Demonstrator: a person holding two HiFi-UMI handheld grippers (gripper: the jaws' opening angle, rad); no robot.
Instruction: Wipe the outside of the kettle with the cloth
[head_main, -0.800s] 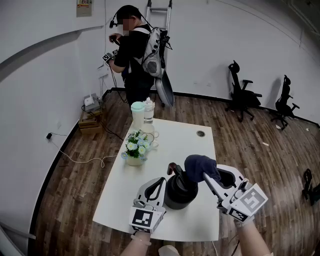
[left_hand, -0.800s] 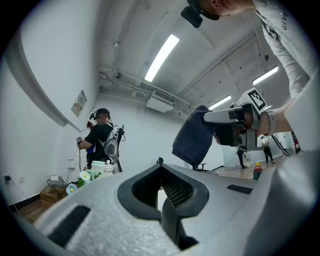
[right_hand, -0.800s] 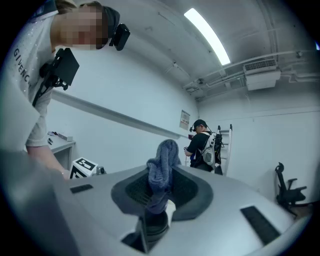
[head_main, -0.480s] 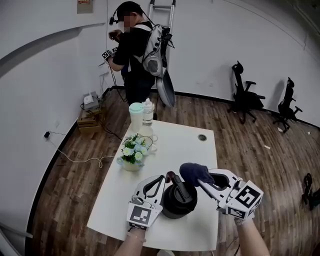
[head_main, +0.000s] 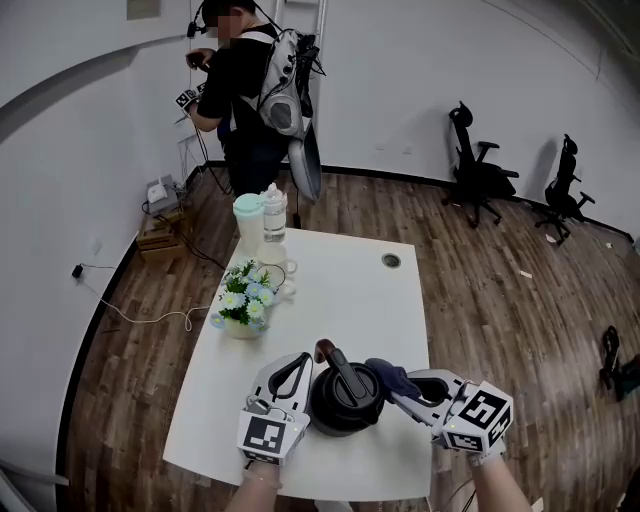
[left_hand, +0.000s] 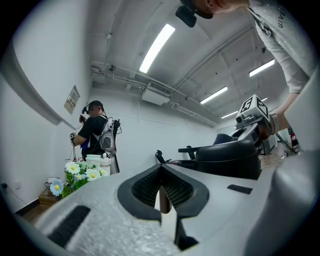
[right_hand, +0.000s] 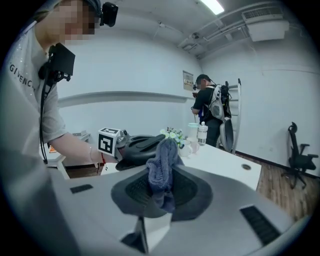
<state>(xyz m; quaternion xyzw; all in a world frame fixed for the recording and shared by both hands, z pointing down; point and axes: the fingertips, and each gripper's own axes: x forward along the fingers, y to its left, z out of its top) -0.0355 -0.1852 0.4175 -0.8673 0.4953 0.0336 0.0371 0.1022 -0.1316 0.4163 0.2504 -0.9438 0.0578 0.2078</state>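
**Task item.** The black round kettle with an arched top handle stands upright on the white rectangular surface. It is close to the operator's edge, between the two grippers.

**Cloth.** The dark blue knitted cloth is bunched and pressed against the kettle's right upper wall. The right gripper has its jaws clamped on it. The right gripper view shows the cloth's bulk standing proud of the jaw tips. Judgement: it is held this way so that fabric, not hard jaw, meets the kettle body.

**Left gripper.** The left gripper lies just beside the kettle's left flank. Its own view shows the jaws brought together with nothing gripped. Actual contact with the kettle cannot be confirmed. Judgement: it is posted as a brace, so that wiping pressure from the right does not slide the kettle across the surface.

**Status.** Judged from how things lie, the wipe is under way on the right side. The left and far sides are not yet reached by the cloth.

**Surroundings.**
- A small pot of white and yellow flowers stands at the left edge.
- A pale-lidded container and a clear bottle stand at the far left corner.
- All of these are well apart from the work.
- A person wearing a backpack stands at the far wall.
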